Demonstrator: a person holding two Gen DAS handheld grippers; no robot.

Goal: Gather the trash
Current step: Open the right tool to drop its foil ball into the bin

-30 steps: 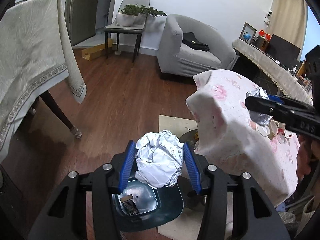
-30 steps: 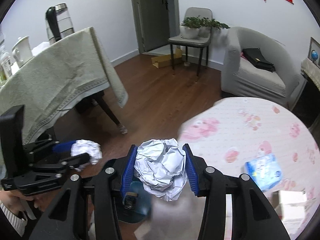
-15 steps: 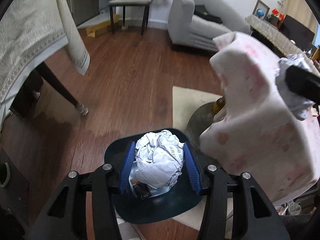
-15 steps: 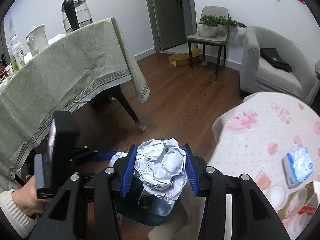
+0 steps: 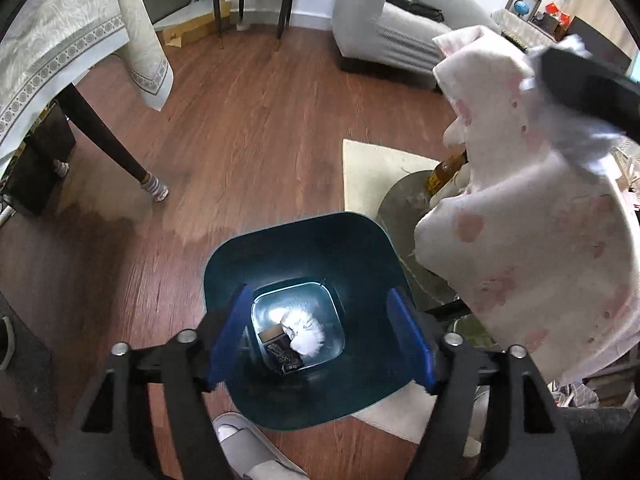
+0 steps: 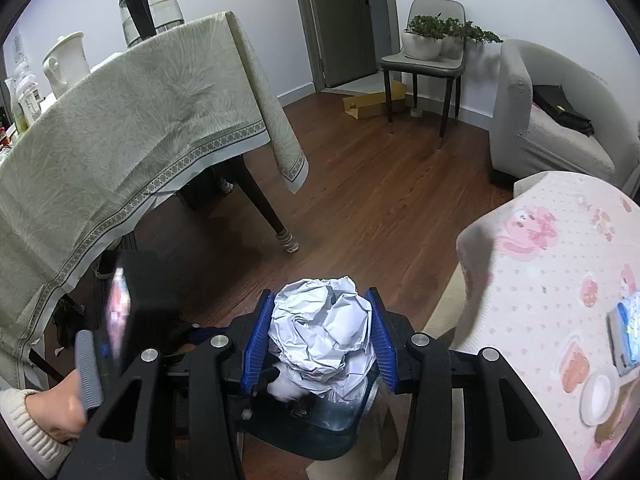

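While your left gripper (image 5: 320,332) hangs directly above the dark teal trash bin (image 5: 356,248), its blue fingers (image 5: 226,332) stand spread wide with nothing between them. One crumpled white paper ball (image 5: 306,334) lies at the bottom of the bin, just beside a small dark packet (image 5: 282,350). The bin stands on the wooden floor (image 5: 248,132), with its far right corner near the edge of a pale rug (image 5: 376,168). A grey slipper (image 5: 248,448) shows just below the bin's near rim.

Your right gripper (image 6: 318,338) clamps a second crumpled paper wad (image 6: 324,332) between its blue fingers (image 6: 258,336); the wad fills the gap and bulges above the fingertips. In the right wrist view the bin (image 6: 320,436) sits below and behind this wad, so the wad is held over the bin opening, not inside it. In the left wrist view the right gripper appears blurred at the upper right, in front of the pink-patterned tablecloth (image 5: 532,248).

Your left hand (image 6: 56,404), in a cream knit cuff, shows at the lower left of the right wrist view. A table with a green-grey cloth (image 6: 132,140) stands well apart from the bin.
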